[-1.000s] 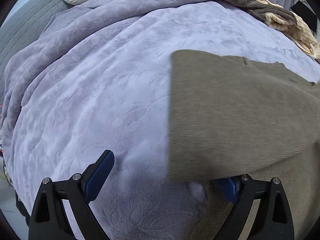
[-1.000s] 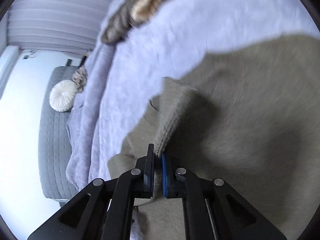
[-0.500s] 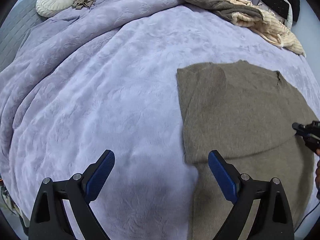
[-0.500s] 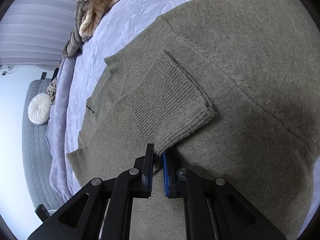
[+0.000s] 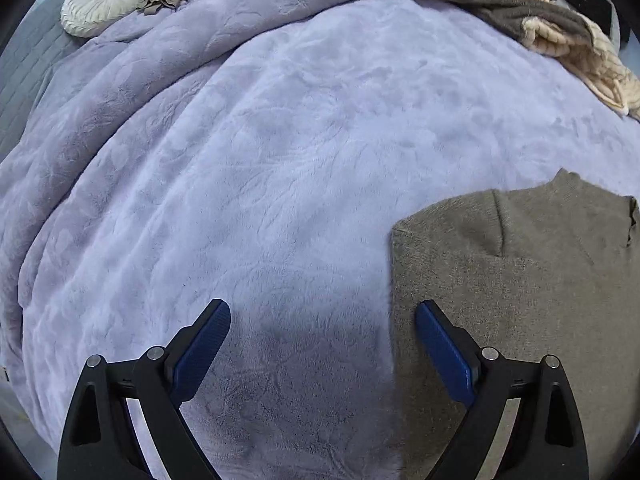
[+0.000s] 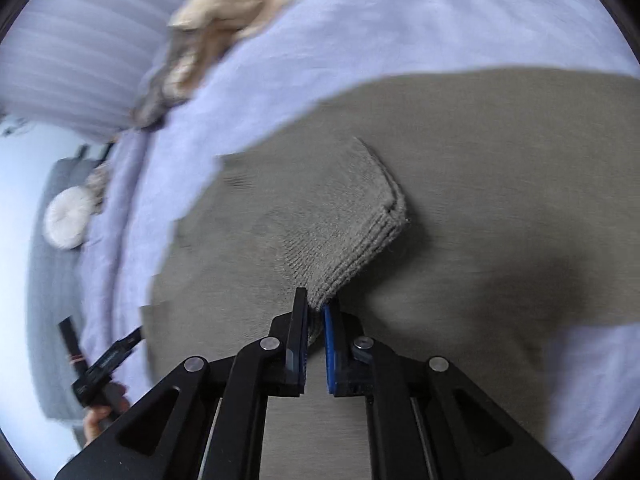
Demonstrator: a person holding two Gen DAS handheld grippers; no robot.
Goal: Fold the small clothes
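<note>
Left gripper [image 5: 322, 346]: gaping wide, holding nothing, hovering over the blanket [image 5: 280, 160].
Right gripper [image 6: 316, 316]: pinching the sweater [image 6: 460, 168] by its ribbed cuff [image 6: 352, 252].

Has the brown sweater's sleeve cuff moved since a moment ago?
Yes. In the right wrist view the sleeve cuff, pinched in the right gripper, now lies farther over the sweater, away from its collar, which has left the view.

A small olive-brown knit sweater [image 5: 520, 288] lies mostly flat on the lilac blanket [image 5: 280, 160], near its right edge, neck pointing away. One ribbed sleeve cuff [image 6: 352, 232] is folded in across the body, its tip raised.
</note>
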